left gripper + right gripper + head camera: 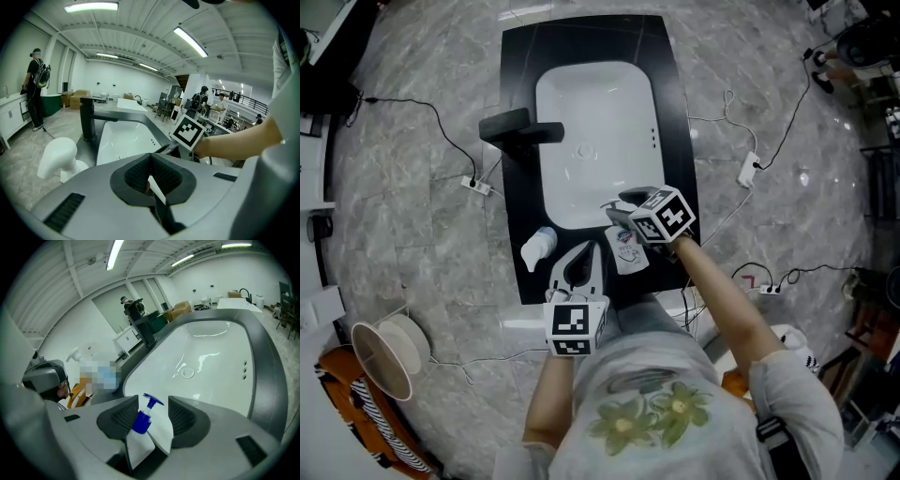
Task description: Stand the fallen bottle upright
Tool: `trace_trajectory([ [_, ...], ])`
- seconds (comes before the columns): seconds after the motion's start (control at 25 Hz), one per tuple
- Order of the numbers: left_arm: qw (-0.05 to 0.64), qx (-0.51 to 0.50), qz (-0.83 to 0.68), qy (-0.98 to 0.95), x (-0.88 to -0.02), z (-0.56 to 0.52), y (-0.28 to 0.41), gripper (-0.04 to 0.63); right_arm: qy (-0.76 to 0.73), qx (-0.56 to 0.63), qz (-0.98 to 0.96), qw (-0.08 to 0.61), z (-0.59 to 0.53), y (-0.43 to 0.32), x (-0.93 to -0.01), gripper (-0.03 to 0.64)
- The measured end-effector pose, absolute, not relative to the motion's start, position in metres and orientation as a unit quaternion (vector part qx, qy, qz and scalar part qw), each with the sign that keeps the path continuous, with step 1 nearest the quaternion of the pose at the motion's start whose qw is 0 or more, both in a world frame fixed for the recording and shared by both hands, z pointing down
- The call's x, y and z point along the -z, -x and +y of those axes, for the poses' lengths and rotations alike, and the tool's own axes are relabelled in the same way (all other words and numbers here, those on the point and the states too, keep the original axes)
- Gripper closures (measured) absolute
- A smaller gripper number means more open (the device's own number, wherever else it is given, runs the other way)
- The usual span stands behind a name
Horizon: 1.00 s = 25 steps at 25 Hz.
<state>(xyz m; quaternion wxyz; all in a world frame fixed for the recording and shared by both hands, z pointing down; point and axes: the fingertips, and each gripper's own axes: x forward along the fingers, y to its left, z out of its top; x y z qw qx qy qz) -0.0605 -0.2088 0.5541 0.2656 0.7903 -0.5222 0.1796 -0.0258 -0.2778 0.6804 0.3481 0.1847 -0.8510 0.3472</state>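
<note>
One bottle (139, 422), white with a blue pump, sits between the pads of the right claw (151, 414). That claw is spread wide and does not visibly press the bottle. The bottle seems to lie on the black counter (517, 112), pump pointing ahead of the claw.

The step in hand looks like the grasp. Next, the pads must close squarely on the body, then the wrist must tip the base down and set it flat, clear of the basin's edge.

The left claw (151, 159), just left of the right one, is closed and empty. A white pump bottle (538, 248) rests further left.

Beyond the right claw lies the white sink (595, 131), with a black faucet (520, 131) to its left. Grey marble floor (412, 216) with cables (441, 131) surrounds the counter. People (36, 84) stand far off in the bright hall.
</note>
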Motion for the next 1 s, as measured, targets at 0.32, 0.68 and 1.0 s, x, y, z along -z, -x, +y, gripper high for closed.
trace_trajectory([
  [0.32,0.271,-0.182,-0.518,-0.791,-0.559,-0.215,0.059,0.586,-0.146,-0.383,-0.846,0.341,-0.279,0.026,-0.684,0.44],
  [0.68,0.272,-0.188,-0.518,-0.789,-0.561,-0.217,0.064,0.586,-0.142,-0.368,-0.86,0.324,-0.281,0.027,-0.676,0.482],
  [1.0,0.27,-0.192,-0.513,-0.792,-0.559,-0.213,0.065,0.586,-0.139,-0.322,-0.882,0.316,-0.275,0.026,-0.657,0.486],
])
